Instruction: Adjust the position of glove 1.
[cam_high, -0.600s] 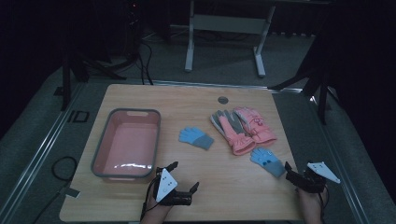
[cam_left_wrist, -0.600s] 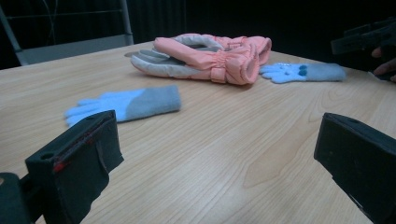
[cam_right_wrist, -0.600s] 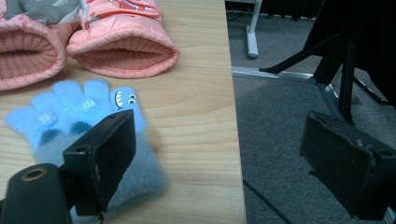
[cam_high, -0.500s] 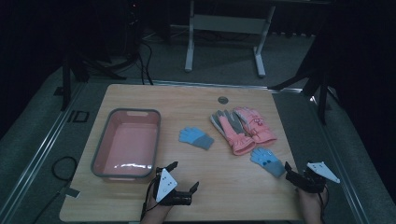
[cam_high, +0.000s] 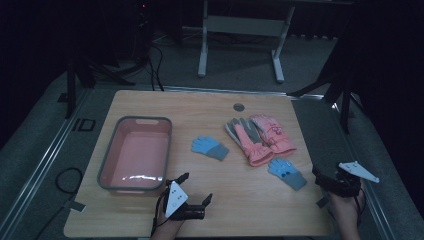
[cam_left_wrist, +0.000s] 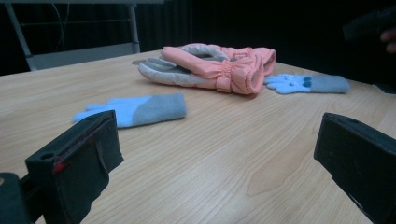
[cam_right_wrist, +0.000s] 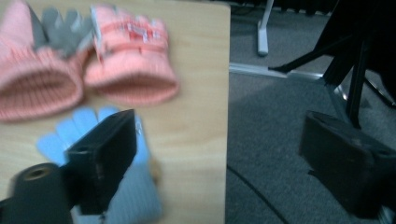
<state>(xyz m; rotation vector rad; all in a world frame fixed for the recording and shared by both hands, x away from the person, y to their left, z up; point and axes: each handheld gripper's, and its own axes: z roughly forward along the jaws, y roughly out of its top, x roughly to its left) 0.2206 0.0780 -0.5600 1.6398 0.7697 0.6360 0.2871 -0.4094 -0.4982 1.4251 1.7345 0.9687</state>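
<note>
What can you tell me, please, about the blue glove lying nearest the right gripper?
The blue glove is a small knitted one, light blue over the fingers and palm, with a grey cuff and darker blue dots on the palm. It lies flat on the wooden table, fingers pointing toward the pink gloves and cuff toward the near right corner. Nothing grips it.
</note>
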